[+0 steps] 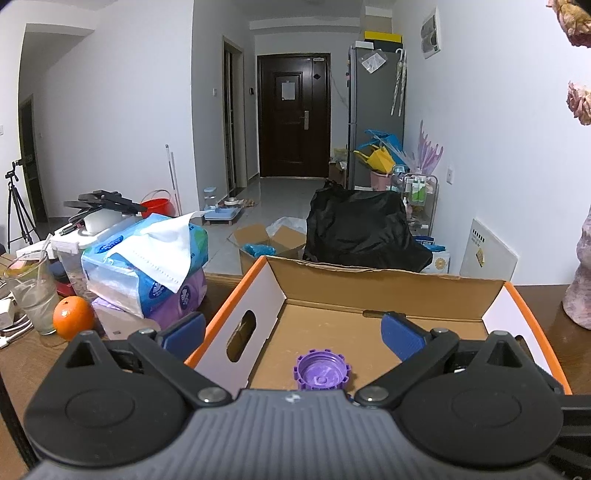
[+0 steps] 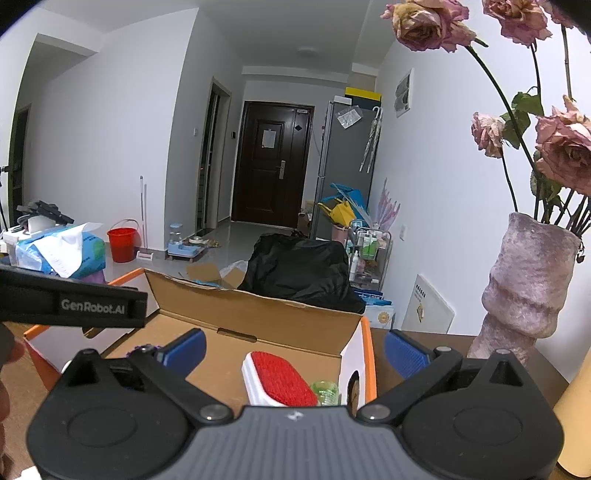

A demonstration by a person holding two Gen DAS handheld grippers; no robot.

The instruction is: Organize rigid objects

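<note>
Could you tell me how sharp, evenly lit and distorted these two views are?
Left wrist view: sharp, evenly lit indoors, walls bowed by fisheye, corners dark; the purple cap in the box reads clearly. Right wrist view: same bowing, the roses up close, the door sharp.

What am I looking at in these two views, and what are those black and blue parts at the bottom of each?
Those parts are two hand-held grippers, one in each of a person's hands, each with a fisheye camera looking forward along its blue-padded jaws. One picture comes from the left gripper, the other from the right gripper. Both have their jaws wide open and hold nothing.

Both point into an open cardboard box with orange edges on a brown table. In the box lie a purple ridged plastic cap, a white brush with a red bristle pad and a small clear green bottle.

Left of the box sit tissue packs, an orange fruit and a glass. To the right stands a mauve vase of dried roses.
</note>
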